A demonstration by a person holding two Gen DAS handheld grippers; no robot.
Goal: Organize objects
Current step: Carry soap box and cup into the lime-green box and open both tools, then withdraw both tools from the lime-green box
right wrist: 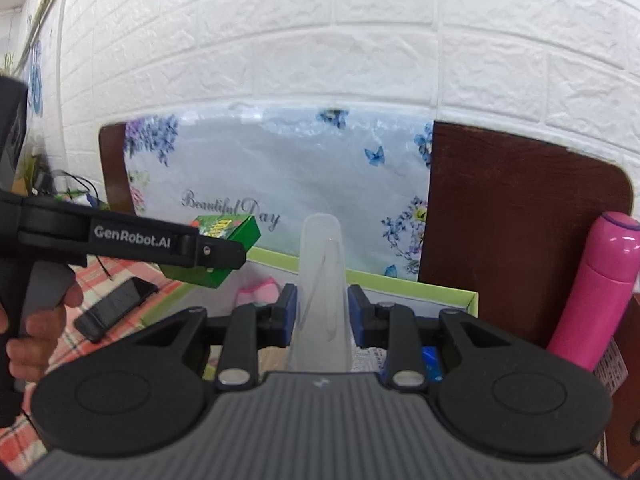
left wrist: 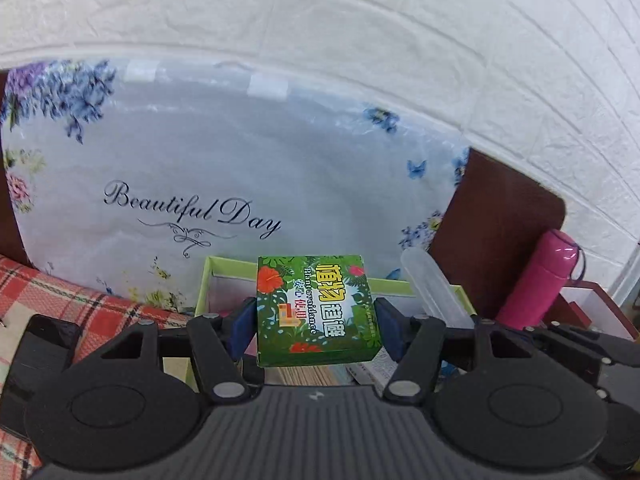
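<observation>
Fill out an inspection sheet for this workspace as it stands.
Surface: red plaid cloth at left.
Job's things: green box, printed "Plant avoidance", and translucent tube, both held above the lime-edged open box.
Clutter: black phone on the cloth; pink flask at right.
Grippers: left gripper shut on the green box; right gripper shut on the tube.
Cables: dark wires at far left.
Surroundings: floral "Beautiful Day" sheet on a brown board; white brick-pattern wall.
</observation>
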